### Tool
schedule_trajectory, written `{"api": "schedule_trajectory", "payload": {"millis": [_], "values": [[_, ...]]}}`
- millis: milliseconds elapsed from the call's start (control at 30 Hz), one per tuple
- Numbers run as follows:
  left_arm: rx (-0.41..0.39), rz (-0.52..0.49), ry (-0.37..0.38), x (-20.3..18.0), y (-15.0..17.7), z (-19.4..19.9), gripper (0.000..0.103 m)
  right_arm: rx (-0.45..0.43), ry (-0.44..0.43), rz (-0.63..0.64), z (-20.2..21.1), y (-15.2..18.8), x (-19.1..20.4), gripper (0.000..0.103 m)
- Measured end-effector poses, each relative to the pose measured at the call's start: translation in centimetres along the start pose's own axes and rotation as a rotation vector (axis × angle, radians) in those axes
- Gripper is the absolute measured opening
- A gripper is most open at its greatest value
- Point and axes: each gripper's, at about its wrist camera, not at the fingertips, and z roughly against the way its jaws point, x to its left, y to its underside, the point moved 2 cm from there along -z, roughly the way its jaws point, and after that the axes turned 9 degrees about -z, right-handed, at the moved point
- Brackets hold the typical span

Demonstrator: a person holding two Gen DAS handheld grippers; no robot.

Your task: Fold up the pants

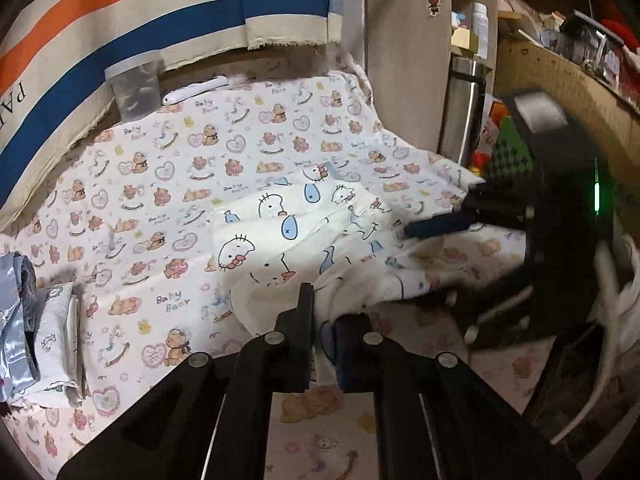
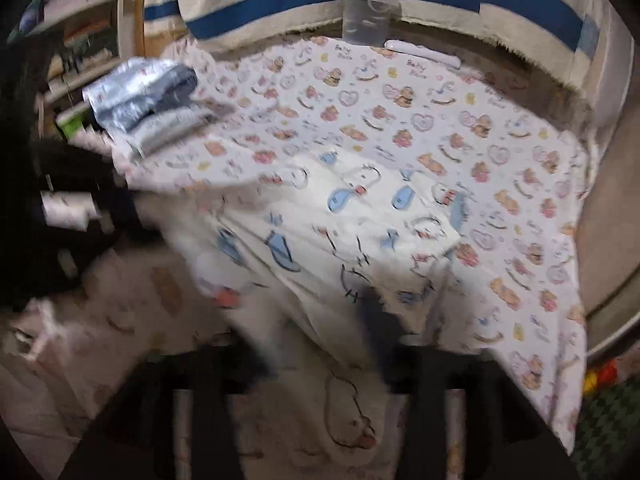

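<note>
- The left gripper (image 1: pixel 322 320) has its jaws nearly together, with a thin fold of the white cartoon-print pants (image 1: pixel 280 240) pinched between them at the near edge of the garment.
- The right gripper (image 2: pixel 320 340) is blurred in its own view; its jaws stand apart with the pants (image 2: pixel 340 232) cloth lying between them, and I cannot tell whether the pads press on it.
- In the left wrist view the right gripper (image 1: pixel 436 226) reaches in from the right, its dark fingers at the far side of the pants.
- The pants lie bunched and partly folded in the middle of the table, on a bear-and-heart printed sheet (image 1: pixel 160 168).
- A stack of folded clothes (image 1: pixel 36 328), one shiny blue, sits at the left edge of the sheet.
- A clear plastic cup (image 1: pixel 136 88) and a white pen-like object (image 1: pixel 196 90) rest at the far edge, below a striped cloth (image 1: pixel 120 20).
</note>
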Motion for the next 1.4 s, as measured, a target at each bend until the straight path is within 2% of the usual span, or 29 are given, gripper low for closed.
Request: {"api": "schedule_trajectory", "payload": {"millis": [100, 133, 233, 300, 333, 367, 433, 500, 633, 700, 733, 767, 833, 900, 1067, 1133, 1200, 1333, 1400], "values": [[-0.004, -0.011, -0.006, -0.4, -0.1, 0.4, 0.008, -0.023, 0.114, 0.096, 0.1, 1.1, 1.5, 0.057], [-0.009, -0.014, -0.007, -0.6, -0.1, 0.6, 0.008, -0.049, 0.174, 0.146, 0.3, 1.4, 2.1, 0.058], [-0.022, -0.020, 0.001, -0.9, -0.2, 1.4, 0.008, -0.107, 0.270, 0.225, 0.9, 2.1, 2.8, 0.062], [-0.026, -0.026, -0.014, -1.1, -0.1, 1.9, 0.008, -0.143, 0.330, 0.285, 1.3, 2.7, 3.2, 0.067], [-0.027, -0.029, -0.030, -1.0, 0.0, 2.0, 0.008, -0.152, 0.374, 0.307, 1.3, 3.0, 3.3, 0.078], [-0.027, -0.030, -0.034, -0.9, 0.1, 2.1, 0.008, -0.165, 0.413, 0.334, 1.2, 3.3, 3.3, 0.082], [-0.017, -0.020, -0.022, -0.7, 0.3, 2.2, 0.008, -0.166, 0.422, 0.342, 1.3, 3.9, 2.9, 0.082], [-0.005, -0.014, -0.017, -0.5, 0.6, 2.0, 0.008, -0.158, 0.387, 0.322, 1.3, 3.9, 2.5, 0.082], [0.006, -0.009, -0.017, -0.3, 1.0, 2.0, 0.008, -0.206, 0.349, 0.352, 1.4, 3.5, 2.5, 0.076], [0.012, -0.002, -0.012, -0.3, 1.2, 1.9, 0.008, -0.247, 0.302, 0.374, 1.7, 3.3, 2.7, 0.076], [0.016, -0.001, -0.010, -0.2, 1.2, 1.9, 0.008, -0.244, 0.282, 0.378, 1.5, 3.0, 2.8, 0.070], [0.019, 0.000, -0.007, -0.1, 1.3, 1.9, 0.008, -0.216, 0.255, 0.372, 1.1, 2.7, 2.6, 0.048], [0.027, 0.008, 0.006, 0.1, 1.3, 1.9, 0.008, -0.134, 0.170, 0.301, 0.4, 2.2, 2.2, 0.019], [0.028, 0.007, 0.004, 0.3, 1.3, 2.0, 0.008, -0.084, 0.060, 0.169, 0.4, 1.5, 1.1, 0.017], [0.018, 0.009, 0.041, 0.2, 1.2, 4.0, 0.008, -0.085, -0.119, -0.043, 3.2, 0.5, -1.3, 0.017], [-0.009, -0.038, 0.021, -0.7, 1.1, 5.8, 0.008, -0.067, -0.187, -0.062, 4.2, 0.5, -1.1, 0.017], [-0.014, -0.066, 0.008, -1.4, 1.2, 7.1, 0.008, -0.053, -0.202, -0.051, 4.8, 0.5, -0.6, 0.017], [-0.008, -0.051, 0.029, -1.2, 1.5, 8.5, 0.008, -0.043, -0.229, -0.027, 5.9, 0.6, 0.7, 0.017], [0.002, -0.047, 0.011, -0.7, 1.6, 8.3, 0.008, -0.038, -0.234, -0.019, 6.1, 0.1, 0.8, 0.017]]}}
